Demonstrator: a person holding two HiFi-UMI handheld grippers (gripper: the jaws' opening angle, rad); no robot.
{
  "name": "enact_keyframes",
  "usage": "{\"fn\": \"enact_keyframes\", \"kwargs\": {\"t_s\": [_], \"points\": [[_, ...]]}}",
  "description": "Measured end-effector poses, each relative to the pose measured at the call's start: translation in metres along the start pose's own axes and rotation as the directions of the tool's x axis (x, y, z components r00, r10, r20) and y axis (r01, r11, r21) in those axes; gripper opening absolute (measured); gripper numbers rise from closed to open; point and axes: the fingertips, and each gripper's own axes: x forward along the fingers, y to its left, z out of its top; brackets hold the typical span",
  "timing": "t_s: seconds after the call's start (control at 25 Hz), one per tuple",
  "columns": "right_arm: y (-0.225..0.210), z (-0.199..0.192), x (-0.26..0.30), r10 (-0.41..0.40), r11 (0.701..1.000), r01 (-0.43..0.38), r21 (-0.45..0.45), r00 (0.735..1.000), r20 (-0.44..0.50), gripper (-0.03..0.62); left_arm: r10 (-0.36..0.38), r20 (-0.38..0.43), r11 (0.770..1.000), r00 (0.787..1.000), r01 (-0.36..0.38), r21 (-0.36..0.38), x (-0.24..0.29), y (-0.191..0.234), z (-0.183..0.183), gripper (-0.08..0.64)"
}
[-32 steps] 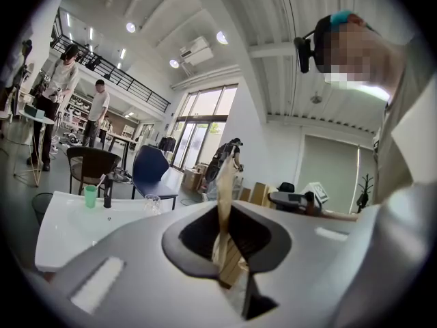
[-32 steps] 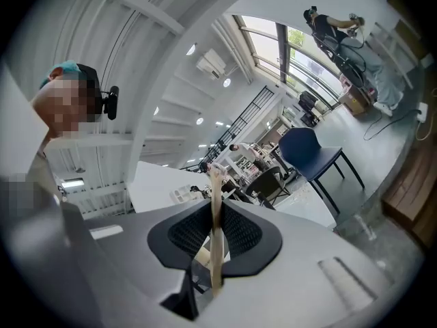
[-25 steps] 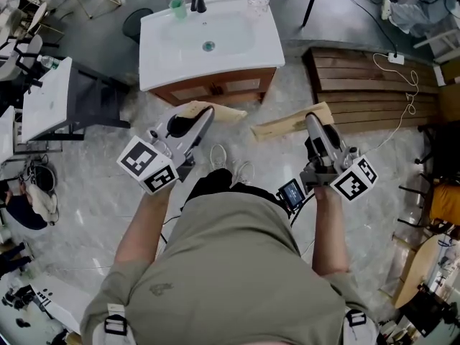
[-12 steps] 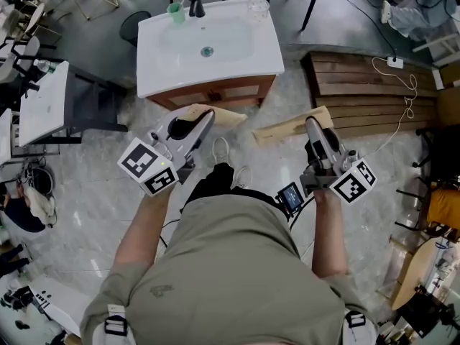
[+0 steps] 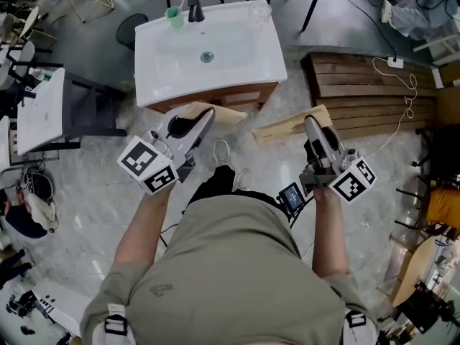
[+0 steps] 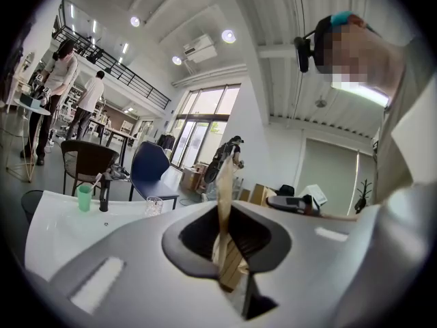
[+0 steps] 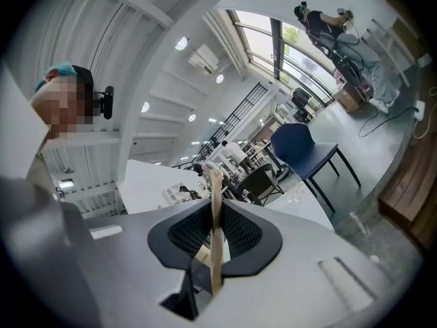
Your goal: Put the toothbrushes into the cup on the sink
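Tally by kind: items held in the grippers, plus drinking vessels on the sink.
Wrapped toothbrushes, held: 2
Green cup: 1
Clear glass: 1
Total: 4

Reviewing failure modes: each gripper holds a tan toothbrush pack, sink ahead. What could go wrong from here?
1. The left gripper and right gripper pinch the left pack and right pack by one end; the long free ends could swing or slip.
2. The green cup stands close beside the faucet at the sink's back; a pack could knock either.
3. A clear glass also stands there: wrong target possible.
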Motion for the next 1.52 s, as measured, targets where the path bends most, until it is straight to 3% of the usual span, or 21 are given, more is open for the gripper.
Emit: {"fn": "enact_keyframes", "kwargs": {"t_s": [1.52], "points": [[-0.045, 0.022, 0.185, -0.110, 0.994, 0.110, -0.023, 0.994, 0.011, 0.055, -0.094, -0.011, 0.995, 0.996, 0.093, -0.044, 0.051, 0.193, 0.050, 0.034]]}}
